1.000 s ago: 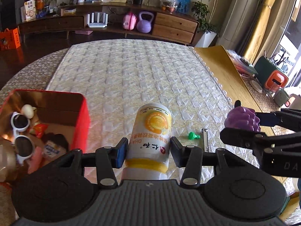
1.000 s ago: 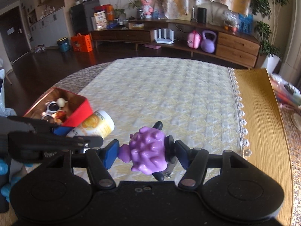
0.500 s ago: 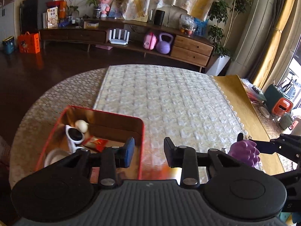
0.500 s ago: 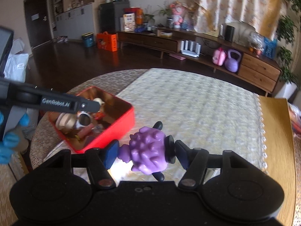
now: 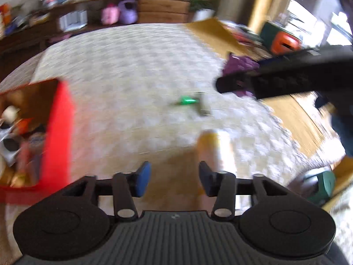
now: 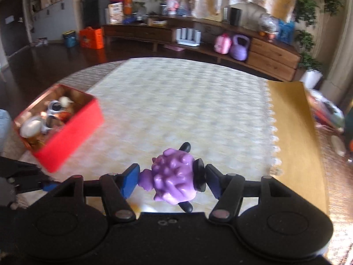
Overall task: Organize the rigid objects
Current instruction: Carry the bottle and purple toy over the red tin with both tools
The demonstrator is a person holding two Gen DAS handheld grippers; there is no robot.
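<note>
The left wrist view is blurred by motion. My left gripper (image 5: 174, 176) hangs over the cream quilted cloth (image 5: 132, 66), its jaws opening with nothing between them. A white and yellow bottle (image 5: 217, 152) shows as a smear just beyond the right finger, outside the jaws. The red box (image 5: 58, 132) with sunglasses and small items stands to the left. My right gripper (image 6: 171, 177) is shut on a purple knobbly toy (image 6: 176, 174), held above the cloth; the red box (image 6: 70, 132) lies to its left.
A small green piece (image 5: 187, 100) and a thin metal piece (image 5: 201, 109) lie mid-cloth. Bare wooden tabletop (image 6: 291, 132) runs along the right past the cloth's lace edge. A green container (image 5: 320, 187) sits at the near right. A low cabinet stands far behind.
A second ago my left gripper held the bottle; it then swung over the red box and has now come back right with empty, wider jaws. The right gripper keeps the purple toy.
</note>
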